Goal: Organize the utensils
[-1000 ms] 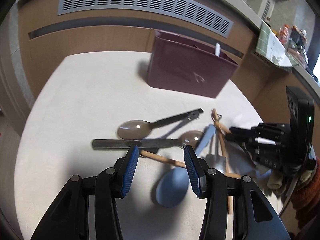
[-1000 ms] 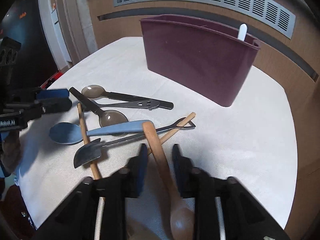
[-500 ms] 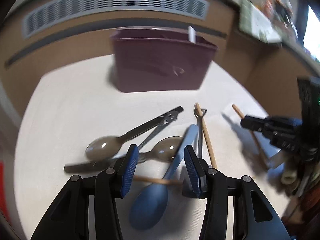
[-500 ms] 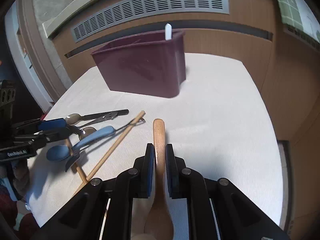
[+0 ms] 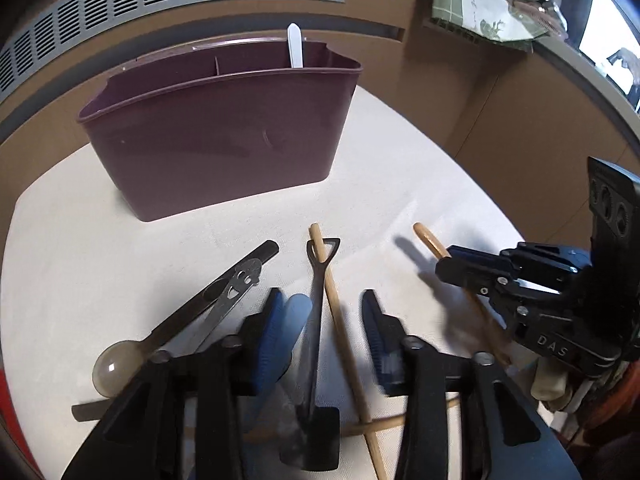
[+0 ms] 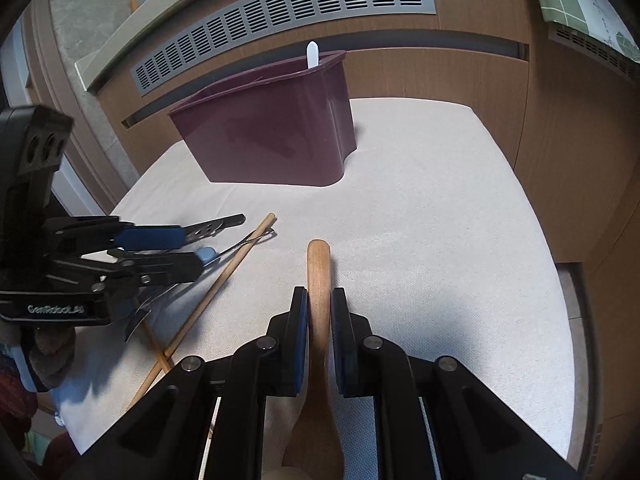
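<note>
A maroon utensil caddy stands at the back of the white table, with a white handle sticking out of it; it also shows in the right wrist view. My right gripper is shut on a wooden spoon, handle pointing forward, held above the table. My left gripper is open, low over a pile of utensils: a blue spoon, a black shovel-shaped spoon, wooden chopsticks and grey spoons. The blue spoon handle lies against its left finger.
The right gripper with the wooden spoon handle shows at the right of the left wrist view. A wooden cabinet with a grey vent stands behind the table. A green cloth lies on a counter at the far right.
My left gripper has moved forward and lower over the utensil pile, toward the caddy. My right gripper, holding the wooden spoon, has lifted it away from the pile and turned right.
</note>
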### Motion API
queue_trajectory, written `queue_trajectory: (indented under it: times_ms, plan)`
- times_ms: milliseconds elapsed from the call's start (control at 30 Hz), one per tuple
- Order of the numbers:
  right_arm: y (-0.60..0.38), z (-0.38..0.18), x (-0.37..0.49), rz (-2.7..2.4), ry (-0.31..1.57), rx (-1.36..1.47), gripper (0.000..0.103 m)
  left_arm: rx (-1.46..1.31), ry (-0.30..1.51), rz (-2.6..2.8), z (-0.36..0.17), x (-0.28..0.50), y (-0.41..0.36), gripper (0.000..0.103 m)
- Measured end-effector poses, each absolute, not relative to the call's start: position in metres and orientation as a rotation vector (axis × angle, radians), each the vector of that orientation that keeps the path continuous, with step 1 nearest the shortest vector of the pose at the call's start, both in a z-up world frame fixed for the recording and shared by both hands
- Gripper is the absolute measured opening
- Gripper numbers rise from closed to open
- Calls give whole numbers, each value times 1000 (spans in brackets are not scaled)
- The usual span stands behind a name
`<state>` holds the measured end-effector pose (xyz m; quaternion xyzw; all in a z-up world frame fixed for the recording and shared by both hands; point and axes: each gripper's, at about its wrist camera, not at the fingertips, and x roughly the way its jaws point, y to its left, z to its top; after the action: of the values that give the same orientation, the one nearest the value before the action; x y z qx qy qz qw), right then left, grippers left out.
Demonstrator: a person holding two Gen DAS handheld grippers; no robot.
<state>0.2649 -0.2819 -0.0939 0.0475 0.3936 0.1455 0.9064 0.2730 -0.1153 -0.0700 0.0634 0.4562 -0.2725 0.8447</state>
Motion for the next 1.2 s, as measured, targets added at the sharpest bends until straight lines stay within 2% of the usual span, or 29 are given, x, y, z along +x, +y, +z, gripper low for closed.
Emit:
queue_trajectory:
  times_ms: [233,367,400,433,700,967,1033,1067,1100,1200]
  plan:
    - [-288,-94,260,310,790,136,11,95,905,-557,-60,239,-78,36]
    - [-285,-96,263,315,809,135,11,108,917,-569,-65,244,-85,36]
    - [-284,-96,263,313,809,129,11,114,919,-571,-65,248,-90,33]
    - [-283,-95,262,310,804,124,11,121,927,-568,-65,253,-96,24]
    - [-284,-96,262,303,801,132,11,286,1010,-548,-76,290,-141,21]
    - [-286,-94,259,317,786,141,11,254,1242,-597,-87,325,-151,21]
    - [-287,-93,259,318,781,141,11,303,1222,-589,-87,324,-156,20]
    - [-287,-92,258,320,776,143,11,309,1211,-581,-86,322,-156,16]
    - [-288,-92,257,320,772,145,11,298,1191,-579,-83,320,-155,12]
    - [-290,-90,255,324,754,153,11,216,1115,-588,-68,314,-147,8]
